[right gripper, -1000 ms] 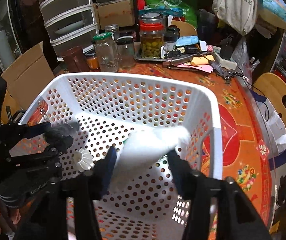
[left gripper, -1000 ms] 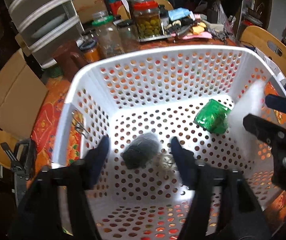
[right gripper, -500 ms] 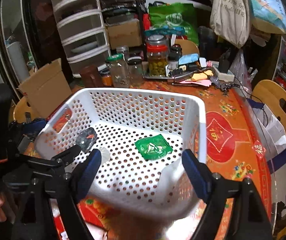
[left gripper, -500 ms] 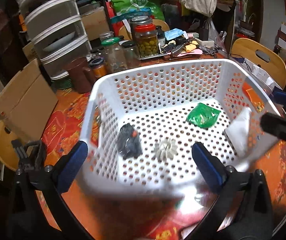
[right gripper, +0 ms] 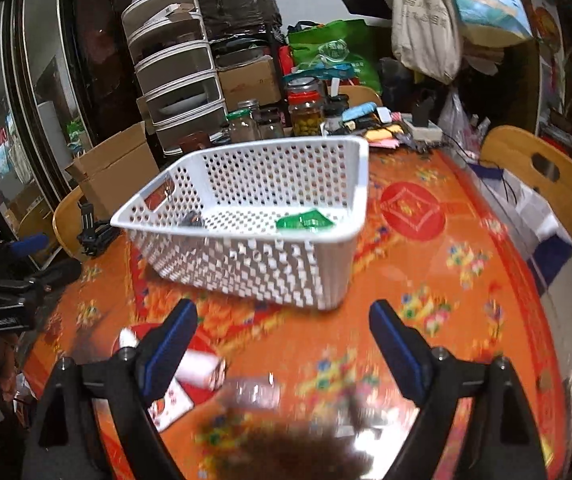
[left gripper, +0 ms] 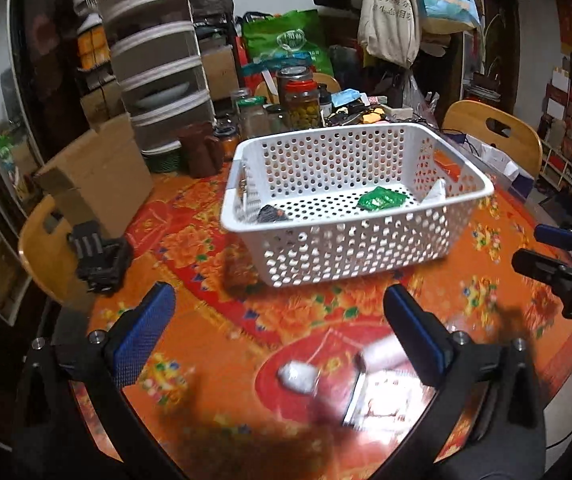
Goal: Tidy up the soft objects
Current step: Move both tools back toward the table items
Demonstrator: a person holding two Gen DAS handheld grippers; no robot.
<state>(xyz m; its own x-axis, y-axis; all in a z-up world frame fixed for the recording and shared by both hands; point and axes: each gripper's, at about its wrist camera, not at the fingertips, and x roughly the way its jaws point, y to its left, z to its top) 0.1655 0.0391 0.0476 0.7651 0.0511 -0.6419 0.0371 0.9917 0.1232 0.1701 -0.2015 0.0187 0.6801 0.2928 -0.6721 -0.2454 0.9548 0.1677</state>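
A white perforated basket stands on the orange floral table. Inside it lie a green packet, a dark grey soft object and a white soft piece leaning on the right wall. My left gripper is open and empty, held back over the table in front of the basket. My right gripper is open and empty, also in front of the basket. Blurred white items lie on the table close to the grippers.
Glass jars, a drawer tower, a cardboard box and clutter crowd the table's far side. Wooden chairs stand at the right and left. A black clamp sits at the left edge.
Both grippers let go of their soft objects in the basket, opened wide and pulled back and up out of it. The white piece and the grey object stay inside.
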